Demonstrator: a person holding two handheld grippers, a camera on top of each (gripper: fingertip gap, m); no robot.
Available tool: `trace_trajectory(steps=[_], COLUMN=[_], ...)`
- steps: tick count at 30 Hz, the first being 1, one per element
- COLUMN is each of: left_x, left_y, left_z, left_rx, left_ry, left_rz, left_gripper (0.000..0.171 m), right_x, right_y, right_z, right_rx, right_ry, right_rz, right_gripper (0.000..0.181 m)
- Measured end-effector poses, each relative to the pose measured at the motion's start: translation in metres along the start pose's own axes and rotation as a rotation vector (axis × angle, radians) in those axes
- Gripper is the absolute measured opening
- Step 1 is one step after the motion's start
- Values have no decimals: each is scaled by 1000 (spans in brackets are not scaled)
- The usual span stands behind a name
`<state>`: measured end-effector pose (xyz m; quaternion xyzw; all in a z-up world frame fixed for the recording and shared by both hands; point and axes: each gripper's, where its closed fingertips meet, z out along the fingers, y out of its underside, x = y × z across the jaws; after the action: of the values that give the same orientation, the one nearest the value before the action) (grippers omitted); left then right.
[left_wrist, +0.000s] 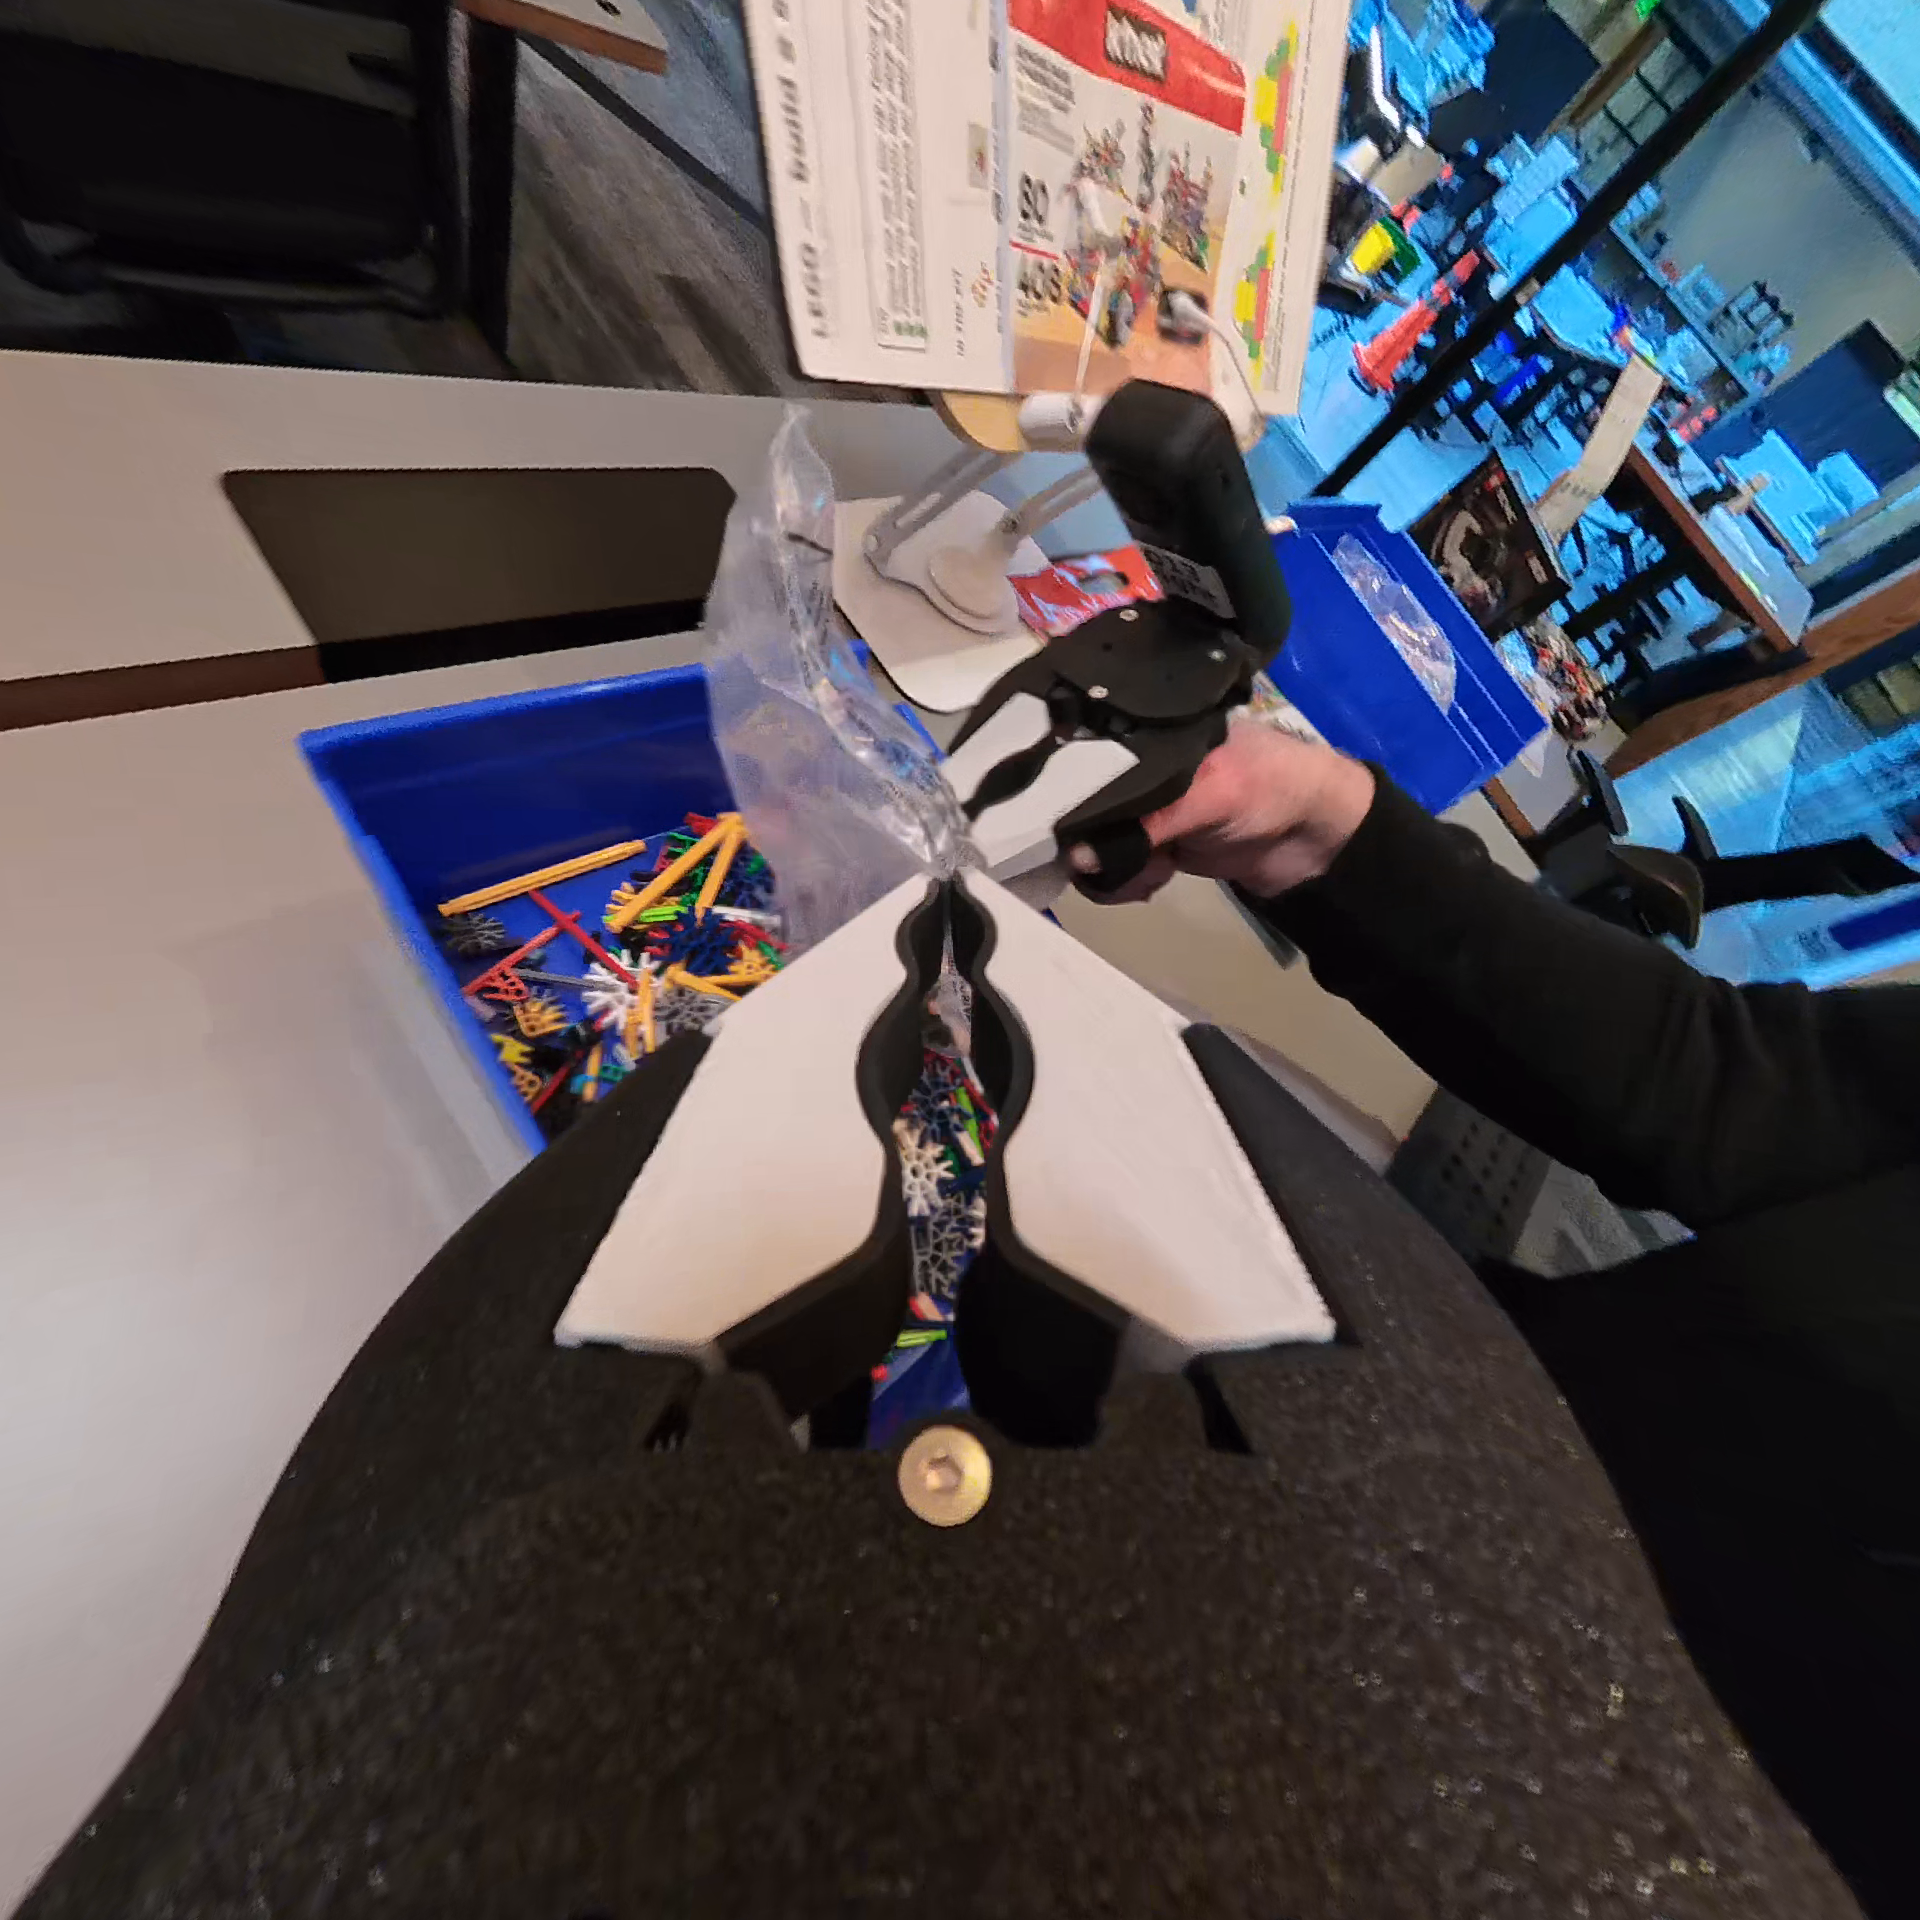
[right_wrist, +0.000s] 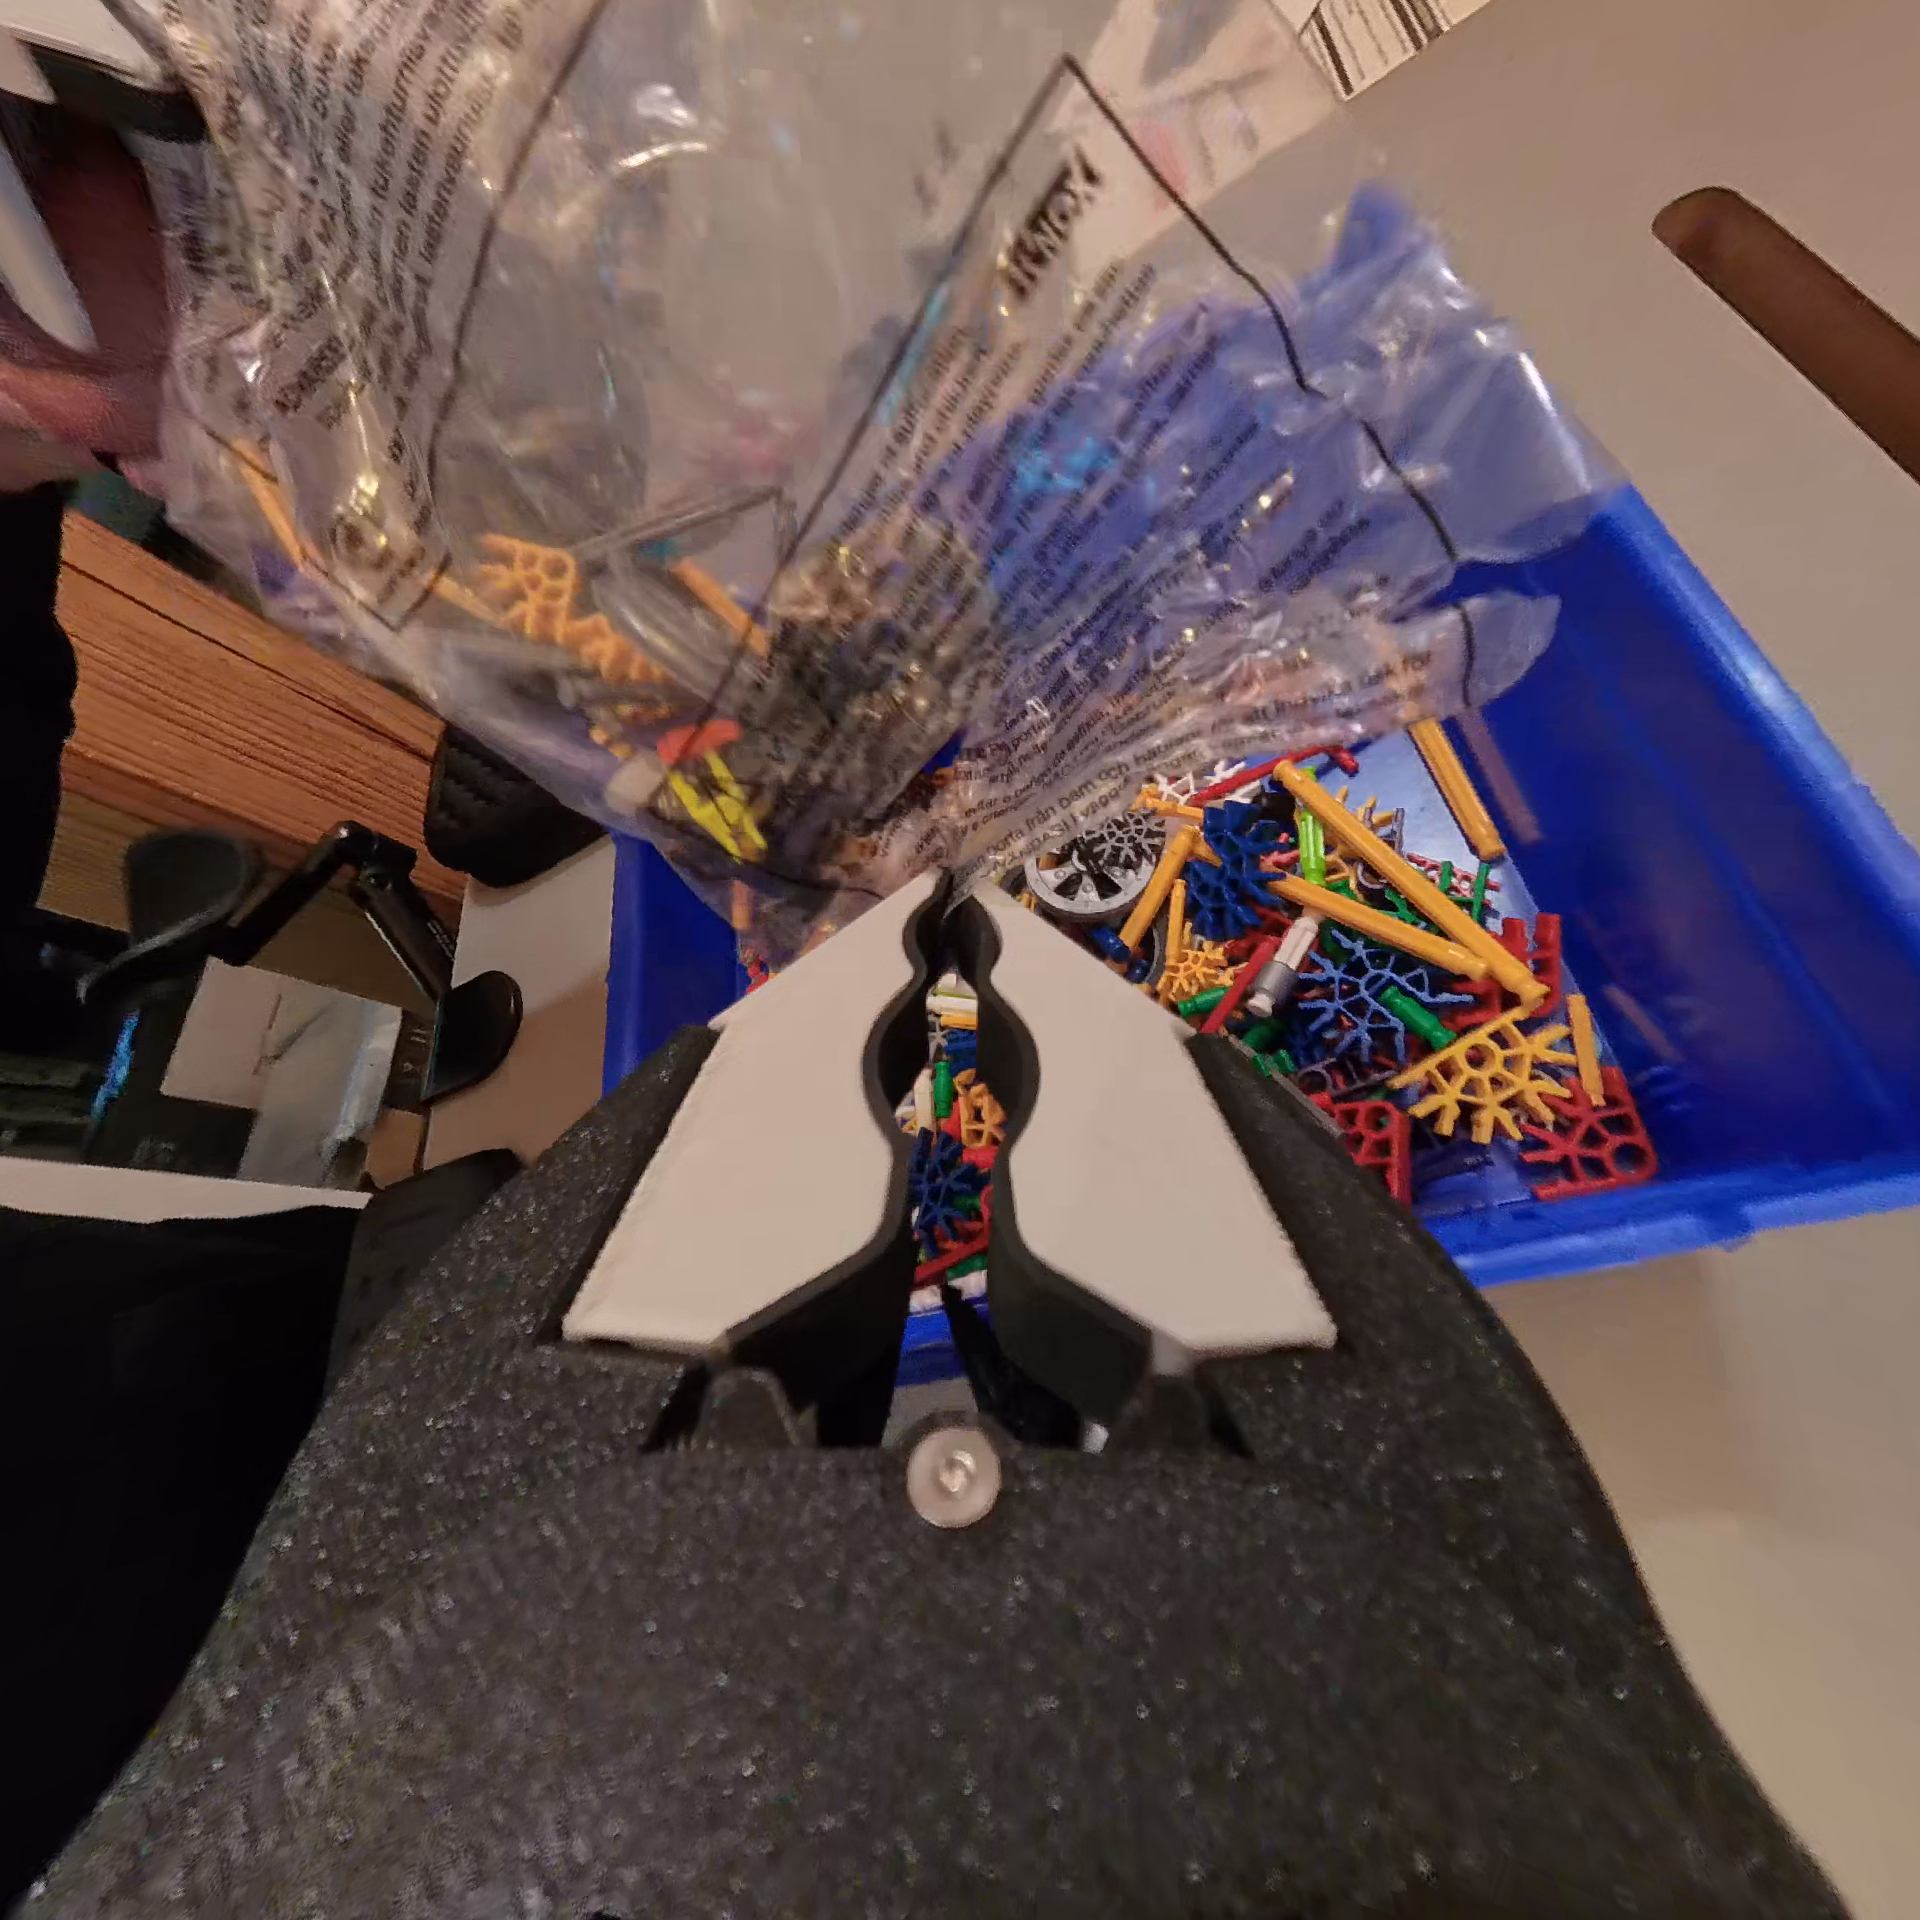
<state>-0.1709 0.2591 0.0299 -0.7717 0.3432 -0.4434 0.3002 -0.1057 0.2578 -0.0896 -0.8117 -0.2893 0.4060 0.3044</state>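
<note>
A clear plastic bag (right_wrist: 831, 436) with printed text holds a few coloured construction-toy pieces and hangs over a blue bin (right_wrist: 1714, 935). My right gripper (right_wrist: 948, 896) is shut on the bag's lower edge. My left gripper (left_wrist: 948, 891) is shut on another corner of the same bag (left_wrist: 810, 727). The bin (left_wrist: 499, 790) is full of loose rods and snowflake connectors (right_wrist: 1382, 997), which also show in the left wrist view (left_wrist: 644, 966). In the left wrist view the right gripper (left_wrist: 977, 805) shows farther off, held by a hand in a black sleeve (left_wrist: 1268, 810), pinching the bag.
The bin sits on a white table (left_wrist: 156, 1039). A toy box (left_wrist: 1039, 177) stands on a stand behind it. A second blue bin (left_wrist: 1392, 665) is at the right. A dark slot (right_wrist: 1808, 312) is cut in the tabletop. An office chair (right_wrist: 270, 914) stands at the left. Spacing between my two grippers at the tips: around 15 cm. My left tips are about 35 cm from the dark slot (right_wrist: 1808, 312), my right tips only 30 cm.
</note>
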Motion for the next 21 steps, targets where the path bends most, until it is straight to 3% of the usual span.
trace_trajectory(steps=[5,11,15,21], left_x=[-33,-58,-42,-13], left_y=[-1,22,18,-9], left_z=[-18,-23,-16,-17], left_rx=[57,65,73,41], left_ry=[-89,-136,-83,-83], left_rz=[-62,-125,-89,47], left_gripper=[0,0,0,0], right_x=[-2,-6,-16,-15], right_y=[-7,-22,-19,-5], right_z=[-14,-35,-27,-3], right_rx=[9,32,-26,-59], right_ry=[18,47,36,67], right_rz=[-33,-78,-117,-102], right_gripper=[0,0,0,0])
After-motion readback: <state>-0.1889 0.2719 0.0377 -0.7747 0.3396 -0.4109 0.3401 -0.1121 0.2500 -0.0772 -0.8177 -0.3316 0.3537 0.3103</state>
